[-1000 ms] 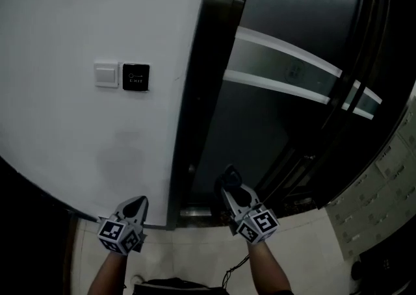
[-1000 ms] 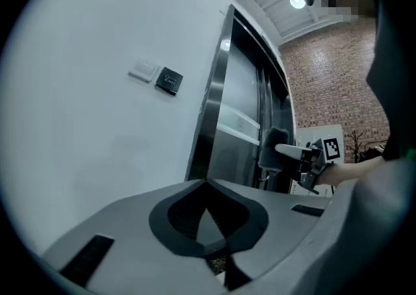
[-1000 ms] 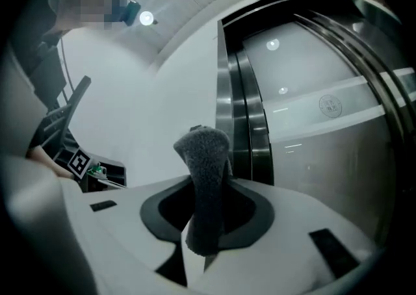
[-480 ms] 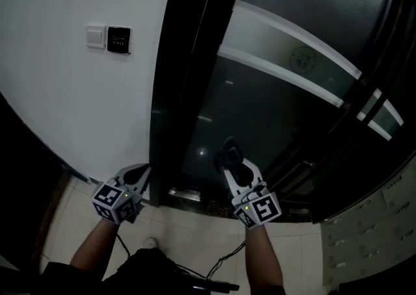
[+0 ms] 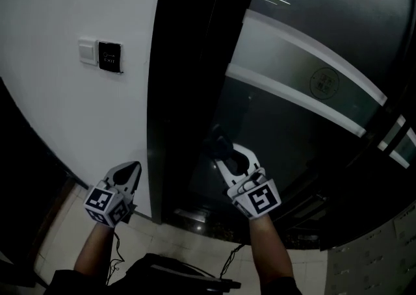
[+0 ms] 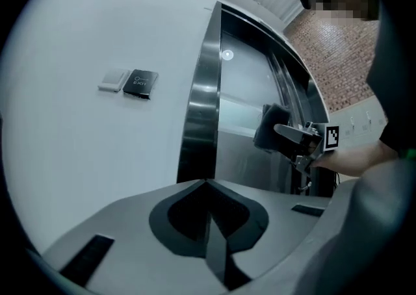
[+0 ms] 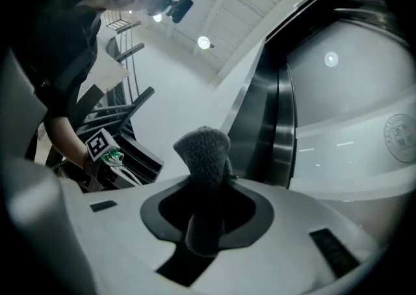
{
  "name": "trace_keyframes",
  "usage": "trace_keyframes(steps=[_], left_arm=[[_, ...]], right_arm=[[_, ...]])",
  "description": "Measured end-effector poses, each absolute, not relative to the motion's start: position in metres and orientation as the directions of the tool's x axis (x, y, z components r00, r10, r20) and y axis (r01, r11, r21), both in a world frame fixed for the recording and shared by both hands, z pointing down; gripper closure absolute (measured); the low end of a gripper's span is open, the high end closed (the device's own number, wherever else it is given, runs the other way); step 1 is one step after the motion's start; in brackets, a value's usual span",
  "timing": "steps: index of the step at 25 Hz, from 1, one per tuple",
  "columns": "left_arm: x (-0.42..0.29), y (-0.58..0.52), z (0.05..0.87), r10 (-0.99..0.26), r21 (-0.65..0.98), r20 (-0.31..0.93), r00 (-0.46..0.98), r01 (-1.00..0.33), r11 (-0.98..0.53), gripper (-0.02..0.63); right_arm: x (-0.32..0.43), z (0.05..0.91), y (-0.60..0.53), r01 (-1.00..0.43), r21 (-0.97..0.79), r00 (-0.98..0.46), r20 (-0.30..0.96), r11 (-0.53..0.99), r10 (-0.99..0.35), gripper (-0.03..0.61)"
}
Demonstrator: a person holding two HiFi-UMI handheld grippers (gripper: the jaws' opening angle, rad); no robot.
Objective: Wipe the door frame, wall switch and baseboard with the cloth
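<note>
My right gripper (image 5: 226,159) is shut on a dark grey cloth (image 5: 218,146), held up in front of the glass door just right of the dark metal door frame (image 5: 170,92). In the right gripper view the cloth (image 7: 203,154) stands up out of the shut right gripper (image 7: 205,186), near the frame (image 7: 260,125). My left gripper (image 5: 132,171) is shut and empty, low beside the white wall. On that wall sit a white switch (image 5: 86,51) and a black exit button (image 5: 110,58); the left gripper view shows the switch (image 6: 114,80) too. A dark baseboard (image 5: 36,154) runs along the wall's foot.
The glass door (image 5: 305,151) carries two frosted bands (image 5: 292,47) and a round emblem. Pale floor tiles (image 5: 58,235) lie below the wall. A cable hangs from each gripper. In the left gripper view a brick wall (image 6: 338,60) shows beyond the door.
My right gripper has risen with the cloth toward the door frame. The left gripper rose slightly. The view has swung right, so the switch sits further left.
</note>
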State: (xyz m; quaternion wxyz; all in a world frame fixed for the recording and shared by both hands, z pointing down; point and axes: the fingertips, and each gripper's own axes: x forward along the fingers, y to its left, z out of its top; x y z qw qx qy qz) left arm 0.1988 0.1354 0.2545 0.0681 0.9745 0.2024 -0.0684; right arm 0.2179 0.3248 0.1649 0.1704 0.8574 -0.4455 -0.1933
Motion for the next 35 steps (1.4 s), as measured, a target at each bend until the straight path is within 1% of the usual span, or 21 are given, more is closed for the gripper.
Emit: trace_keyframes(steps=[4,8,13,15,17,19,22,25,30,35], left_arm=[[0.197,0.117,0.257,0.283,0.104,-0.143,0.948,0.299,-0.949,0.621],[0.197,0.115,0.266,0.168,0.067,-0.090,0.982,0.175,-0.982,0.621],[0.179,0.115,0.267,-0.065,0.082,-0.075,0.995,-0.059,-0.995,0.621],[0.172,0.128,0.266,-0.134,0.089,-0.071,0.988,-0.128,-0.988,0.621],[0.166,0.145,0.266,-0.188,0.079,-0.066,0.980,-0.183,-0.980,0.621],[0.158,0.162,0.269,-0.244,0.090,-0.068,0.967,-0.237,-0.967,0.621],[0.143,0.178,0.277,-0.321,0.119,-0.058,0.945,-0.313,-0.942,0.621],[0.131,0.189,0.286,-0.373,0.118,-0.032,0.927,-0.367,-0.923,0.621],[0.125,0.194,0.288,-0.394,0.105,-0.019,0.919,-0.390,-0.915,0.621],[0.115,0.190,0.290,-0.410,0.105,-0.007,0.912,-0.407,-0.907,0.621]], right_arm=[[0.259,0.141,0.294,-0.690,0.556,0.444,-0.180,-0.463,-0.878,0.489],[0.296,0.108,0.267,-0.651,0.670,0.316,-0.188,-0.357,-0.930,0.489],[0.318,0.044,0.235,-0.524,0.806,0.132,-0.243,-0.276,-0.961,0.489],[0.316,0.021,0.230,-0.452,0.855,0.039,-0.265,-0.254,-0.963,0.489],[0.317,0.012,0.227,-0.398,0.888,-0.021,-0.261,-0.231,-0.965,0.489],[0.319,0.015,0.226,-0.358,0.912,-0.066,-0.240,-0.201,-0.969,0.489],[0.320,0.034,0.225,-0.353,0.923,-0.107,-0.201,-0.152,-0.974,0.489],[0.316,0.058,0.221,-0.337,0.936,-0.144,-0.159,-0.103,-0.977,0.489],[0.319,0.103,0.217,-0.304,0.952,-0.149,-0.071,-0.022,-0.986,0.489],[0.318,0.147,0.217,-0.348,0.937,-0.142,-0.017,0.034,-0.990,0.489]])
